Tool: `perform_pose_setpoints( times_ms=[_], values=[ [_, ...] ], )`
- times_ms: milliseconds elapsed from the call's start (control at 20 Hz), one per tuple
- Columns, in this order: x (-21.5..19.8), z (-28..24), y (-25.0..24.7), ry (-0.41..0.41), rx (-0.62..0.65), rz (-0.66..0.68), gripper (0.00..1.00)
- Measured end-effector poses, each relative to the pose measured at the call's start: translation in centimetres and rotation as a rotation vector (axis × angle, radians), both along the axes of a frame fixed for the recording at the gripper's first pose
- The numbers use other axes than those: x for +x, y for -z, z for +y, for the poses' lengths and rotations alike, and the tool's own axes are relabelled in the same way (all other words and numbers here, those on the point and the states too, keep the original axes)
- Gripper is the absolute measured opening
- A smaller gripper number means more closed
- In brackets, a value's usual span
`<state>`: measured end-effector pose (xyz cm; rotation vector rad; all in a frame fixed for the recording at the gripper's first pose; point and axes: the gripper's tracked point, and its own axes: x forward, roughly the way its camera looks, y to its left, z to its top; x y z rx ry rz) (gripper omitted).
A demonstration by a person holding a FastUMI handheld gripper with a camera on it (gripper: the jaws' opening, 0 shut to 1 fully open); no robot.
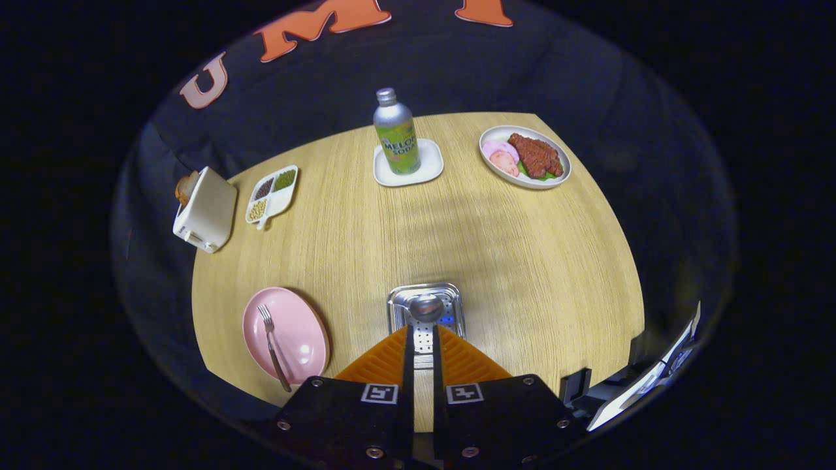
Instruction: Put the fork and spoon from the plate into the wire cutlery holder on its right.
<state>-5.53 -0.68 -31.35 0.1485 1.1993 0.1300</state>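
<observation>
In the gripper view, the gripper (422,336) clamped a steel spoon (426,307), its narrow jaws above the perforated metal cutlery holder (426,312). At nine o'clock, a slim fork (273,346) lay across the round pink plate (285,334) on the wood-grain table (509,261).

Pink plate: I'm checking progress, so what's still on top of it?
Only the fork lies on the pink plate. The gripper holds the spoon over the cutlery holder; its handle is hidden.

You work in a staged recording booth dressed as a dining spot: black cloth wall (588,85) behind a wooden table (522,261) holding toaster (206,209), soda bottle (396,134), meat plate (524,156).
</observation>
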Motion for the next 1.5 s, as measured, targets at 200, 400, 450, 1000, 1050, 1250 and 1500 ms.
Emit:
perform_pose_setpoints(
  times_ms=[200, 400, 450, 1000, 1050, 1250, 1500],
  values=[
    [2.4, 0.7, -3.2, 0.066, 0.039, -0.209, 0.25],
    [3.9, 0.6, -6.6, 0.113, 0.035, -0.4, 0.46],
    [4.1, 0.9, -7.6, 0.122, 0.041, -0.442, 0.51],
    [4.3, 6.7, -15.7, 0.074, 0.031, -0.807, 0.91],
    [4.0, 7.7, -15.7, 0.056, 0.042, -0.813, 0.91],
    [2.2, 12.3, -14.2, -0.021, 0.078, -0.771, 0.93],
    [-0.3, 17.1, -10.9, -0.096, 0.103, -0.687, 0.94]
  ],
)
